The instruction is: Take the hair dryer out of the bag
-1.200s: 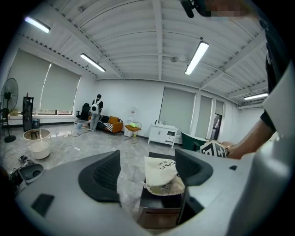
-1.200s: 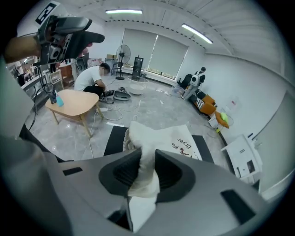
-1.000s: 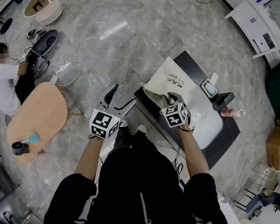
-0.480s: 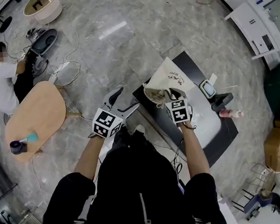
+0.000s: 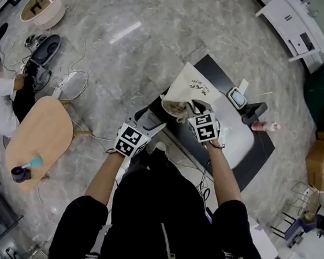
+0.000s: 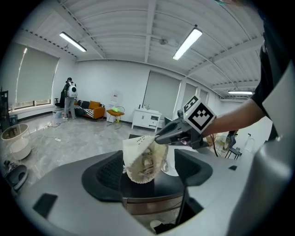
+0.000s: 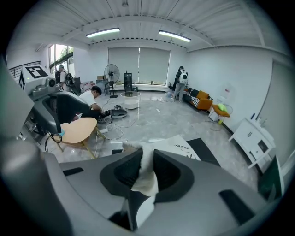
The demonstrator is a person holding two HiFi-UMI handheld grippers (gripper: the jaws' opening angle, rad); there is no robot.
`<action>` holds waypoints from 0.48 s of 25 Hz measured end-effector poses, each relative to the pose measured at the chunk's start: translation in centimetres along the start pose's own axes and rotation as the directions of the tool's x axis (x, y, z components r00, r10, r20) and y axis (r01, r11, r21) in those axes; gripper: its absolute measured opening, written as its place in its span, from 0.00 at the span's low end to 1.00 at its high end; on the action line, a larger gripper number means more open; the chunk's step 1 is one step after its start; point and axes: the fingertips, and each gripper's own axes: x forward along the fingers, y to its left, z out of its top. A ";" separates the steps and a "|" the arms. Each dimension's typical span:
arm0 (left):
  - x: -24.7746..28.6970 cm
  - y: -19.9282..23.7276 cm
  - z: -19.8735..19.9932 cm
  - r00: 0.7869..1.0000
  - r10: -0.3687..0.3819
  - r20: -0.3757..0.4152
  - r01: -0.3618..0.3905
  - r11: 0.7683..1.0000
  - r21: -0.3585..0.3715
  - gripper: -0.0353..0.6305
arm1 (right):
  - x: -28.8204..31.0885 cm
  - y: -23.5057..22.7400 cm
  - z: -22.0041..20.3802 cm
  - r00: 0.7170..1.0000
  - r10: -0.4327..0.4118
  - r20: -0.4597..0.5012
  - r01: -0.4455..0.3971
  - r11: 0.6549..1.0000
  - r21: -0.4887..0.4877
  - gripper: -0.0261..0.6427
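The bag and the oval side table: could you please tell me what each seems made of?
The bag looks like cream woven cloth, probably canvas, matte: it crumples softly where the right tool pinches its rim. The oval side table looks like pale wood or a wood-look top, smooth and evenly tan; grain too small to tell.

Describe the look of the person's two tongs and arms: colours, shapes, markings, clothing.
Both the left tongs and the right tongs have smooth grey bodies with two black, textured pads. Each carries a cube with black-and-white square markers. The arms are bare below the short black sleeves of a black top.
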 end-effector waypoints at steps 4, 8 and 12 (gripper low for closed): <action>2.0 -0.5 -1.3 0.999 -0.037 -0.040 0.036 0.999 -0.024 0.63 | -0.4 -0.1 0.1 1.000 0.020 0.002 -0.020 1.000 0.002 0.16; 4.0 -0.8 -2.3 0.996 -0.065 -0.063 0.061 0.996 -0.059 0.63 | -0.4 0.0 0.0 0.999 0.041 0.002 -0.041 0.999 0.006 0.16; 6.1 -1.6 -3.1 0.991 -0.095 -0.094 0.091 0.995 -0.045 0.63 | -0.4 -0.1 0.1 0.998 0.062 0.013 -0.063 0.998 0.029 0.16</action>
